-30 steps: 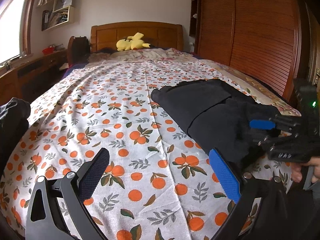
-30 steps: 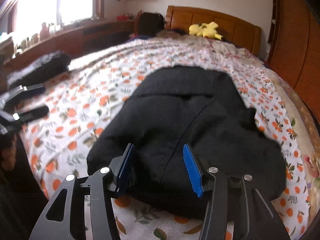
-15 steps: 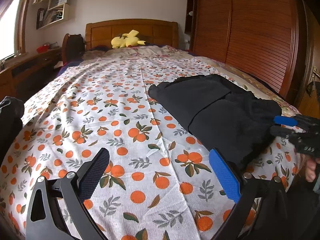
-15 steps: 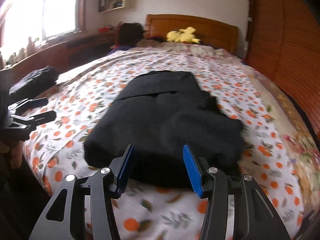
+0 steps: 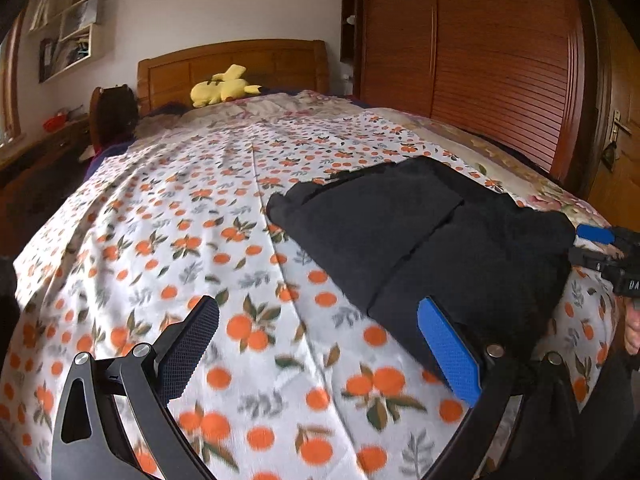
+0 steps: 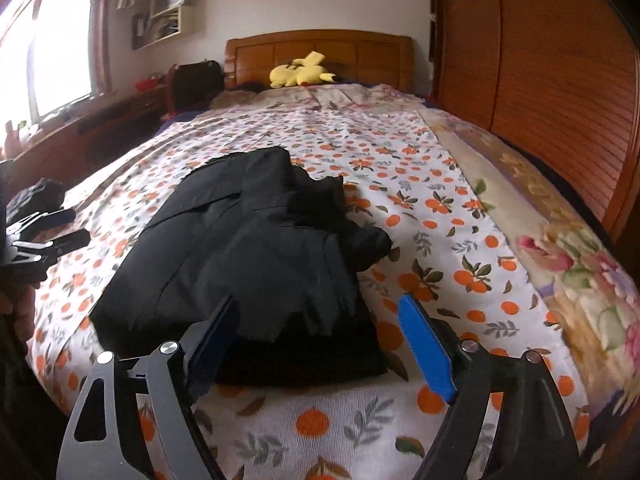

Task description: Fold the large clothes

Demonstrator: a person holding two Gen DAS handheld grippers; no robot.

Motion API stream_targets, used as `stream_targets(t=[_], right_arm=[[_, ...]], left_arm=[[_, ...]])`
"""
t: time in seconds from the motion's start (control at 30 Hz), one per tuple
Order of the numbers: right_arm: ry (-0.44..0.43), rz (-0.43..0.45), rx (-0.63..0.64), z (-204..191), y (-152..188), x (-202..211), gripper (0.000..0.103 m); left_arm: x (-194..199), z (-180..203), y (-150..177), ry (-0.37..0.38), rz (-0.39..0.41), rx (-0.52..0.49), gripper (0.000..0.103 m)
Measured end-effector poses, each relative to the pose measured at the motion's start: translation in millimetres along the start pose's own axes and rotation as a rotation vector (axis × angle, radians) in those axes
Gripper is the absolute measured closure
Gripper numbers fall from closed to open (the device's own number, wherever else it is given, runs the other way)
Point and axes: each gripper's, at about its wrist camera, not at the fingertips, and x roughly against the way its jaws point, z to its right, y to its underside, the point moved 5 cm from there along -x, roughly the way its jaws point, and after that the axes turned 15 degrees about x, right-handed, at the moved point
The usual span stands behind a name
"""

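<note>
Both wide-spread claws, left claw [image 5: 320, 344] and right claw [image 6: 320, 344], angle down at the black garment [image 6: 248, 264].

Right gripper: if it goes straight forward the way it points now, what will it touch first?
Most likely the black garment: its near edge lies just ahead of the open right gripper, on the bed sheet. Depth is uncertain.

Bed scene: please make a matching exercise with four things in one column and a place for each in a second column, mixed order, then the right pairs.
Things:
1. yellow plush toy
2. black garment
3. window
4. wooden wardrobe

Places:
A. on the wall left of the bed
B. at the headboard
C. along the right side of the bed
D. folded on the orange-print sheet, near the foot

Pairs: 1-B, 2-D, 3-A, 4-C
</note>
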Motion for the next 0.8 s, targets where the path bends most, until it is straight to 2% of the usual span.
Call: stream_targets(t=[0.1, 0.3, 0.43, 0.8], right_arm=[[0.009, -0.034, -0.016, 3.2, 4.5, -17.6, 0.024], [-0.039, -0.089, -0.033, 1.0, 18.4, -41.3, 0.025], [-0.057, -0.094, -0.048, 0.8, 21.6, -44.3, 0.025], [-0.070, -0.092, -0.071, -1.1, 26.2, -48.1, 0.025]], left_arm=[[-16.8, 1.2, -14.8, -0.006, -0.003, -0.006, 0.003], [-64.8, -2.6, -41.3, -0.017, -0.048, 0.004, 0.003], [-97.3, -9.5, -55.4, -0.015, -0.089, 0.037, 0.003], [-170.8, -21.8, -84.9, -0.044, -0.156, 0.021, 0.003]])
